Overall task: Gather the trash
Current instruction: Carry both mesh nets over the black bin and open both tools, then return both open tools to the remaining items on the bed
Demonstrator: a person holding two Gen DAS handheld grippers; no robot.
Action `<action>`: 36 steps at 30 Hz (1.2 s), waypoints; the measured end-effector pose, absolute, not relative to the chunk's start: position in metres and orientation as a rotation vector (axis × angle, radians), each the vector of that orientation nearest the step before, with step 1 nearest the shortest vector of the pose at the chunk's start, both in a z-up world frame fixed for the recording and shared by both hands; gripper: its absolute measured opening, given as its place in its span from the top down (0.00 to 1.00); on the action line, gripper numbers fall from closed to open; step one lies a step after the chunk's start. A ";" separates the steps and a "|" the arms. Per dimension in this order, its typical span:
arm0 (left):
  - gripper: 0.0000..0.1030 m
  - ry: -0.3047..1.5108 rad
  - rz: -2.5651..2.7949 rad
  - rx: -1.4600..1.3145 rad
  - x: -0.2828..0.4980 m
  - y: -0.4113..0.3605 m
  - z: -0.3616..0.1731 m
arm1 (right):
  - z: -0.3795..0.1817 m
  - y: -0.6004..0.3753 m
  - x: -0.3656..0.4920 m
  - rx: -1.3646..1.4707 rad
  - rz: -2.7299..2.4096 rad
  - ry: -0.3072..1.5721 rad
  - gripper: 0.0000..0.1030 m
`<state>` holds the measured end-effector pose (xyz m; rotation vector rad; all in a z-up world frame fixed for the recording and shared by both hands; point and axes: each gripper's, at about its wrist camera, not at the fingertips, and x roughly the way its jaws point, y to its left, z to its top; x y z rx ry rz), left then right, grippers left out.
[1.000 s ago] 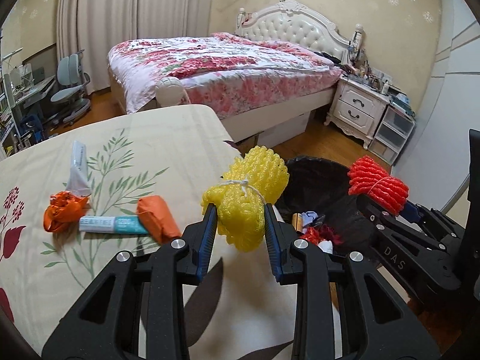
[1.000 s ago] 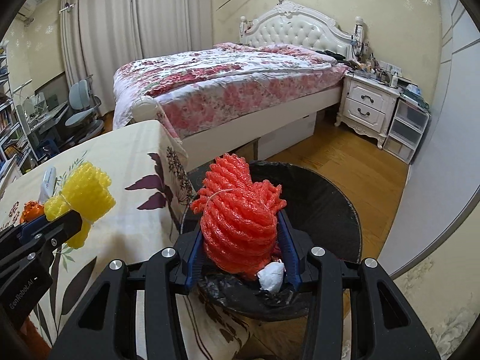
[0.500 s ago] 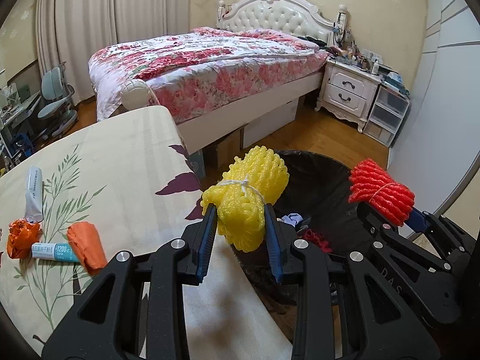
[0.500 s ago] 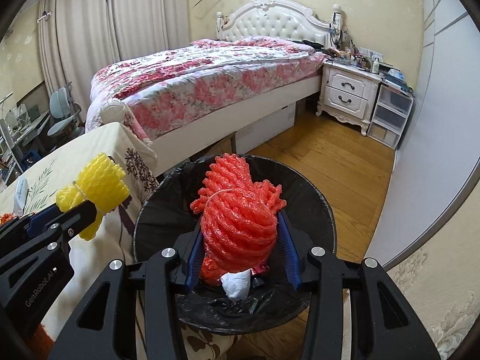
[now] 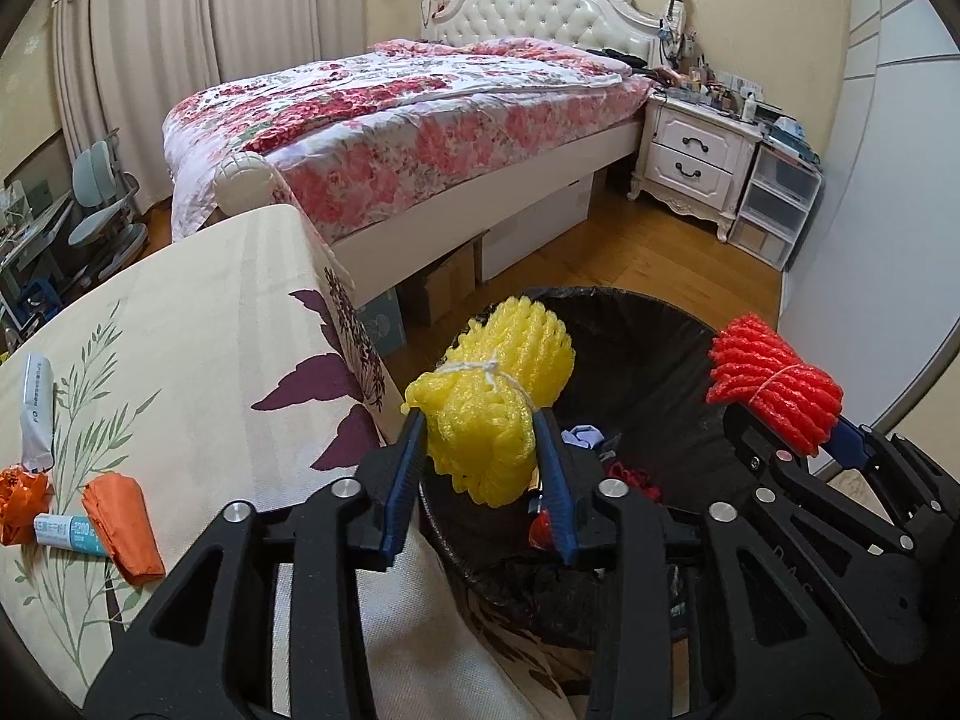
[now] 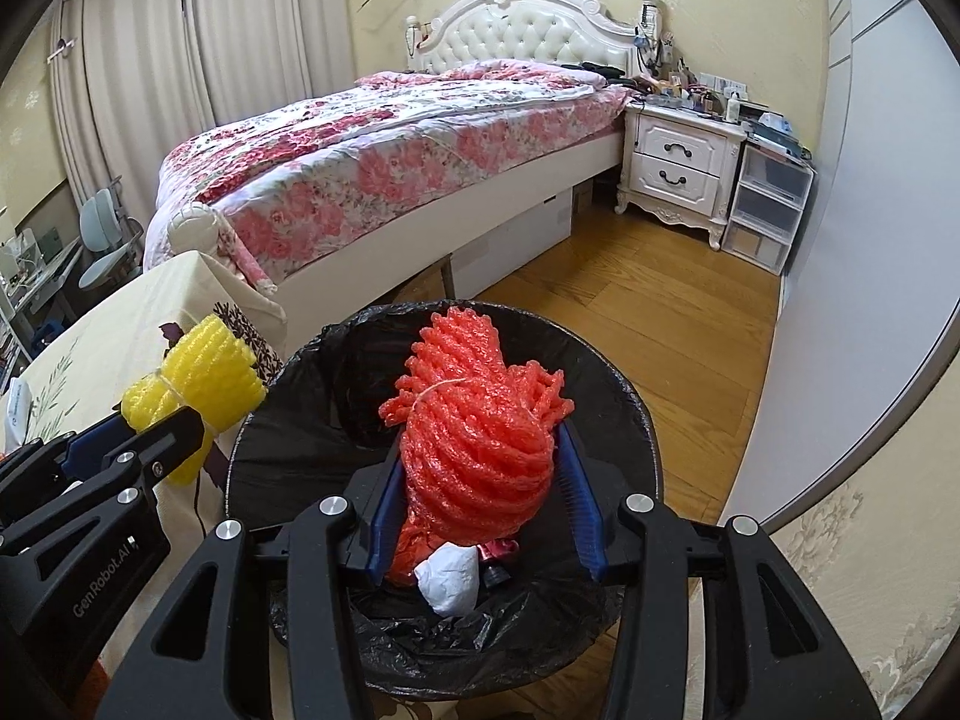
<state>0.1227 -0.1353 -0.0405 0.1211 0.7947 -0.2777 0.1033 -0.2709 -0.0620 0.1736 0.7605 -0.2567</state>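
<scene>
Black plastic left gripper reaches forward and slightly down over the edge of the cream leaf-printed tablecloth, its blue-lined jaws closed to the width of one yellow foam-net bundle tied with white string, which they clamp at its lower half. Left of this gripper, back on the cloth, lie two crumpled orange wrappers, one pale blue toothpaste tube between them, and one white tube beyond. To its right, the black right gripper hangs over the round bin lined with a black plastic bag, jaws pinched on one red foam-net bundle. Under that bundle, inside the bin, sits one white crumpled wad.
</scene>
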 end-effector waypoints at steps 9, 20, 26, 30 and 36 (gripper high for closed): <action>0.28 0.778 -0.258 0.111 0.122 -0.128 -0.037 | -0.061 -0.274 0.100 0.160 -0.286 0.757 0.41; 0.17 0.735 -0.169 0.121 0.107 -0.094 -0.022 | -0.050 -0.251 0.092 0.137 -0.252 0.752 0.39; 0.17 0.732 -0.110 0.104 0.094 -0.058 -0.017 | -0.044 -0.221 0.088 0.116 -0.190 0.752 0.39; 0.17 0.732 -0.058 0.083 0.086 -0.029 -0.014 | -0.042 -0.201 0.086 0.118 -0.136 0.756 0.39; 0.17 0.735 0.021 0.046 0.072 0.018 -0.011 | -0.037 -0.164 0.087 0.091 -0.058 0.758 0.39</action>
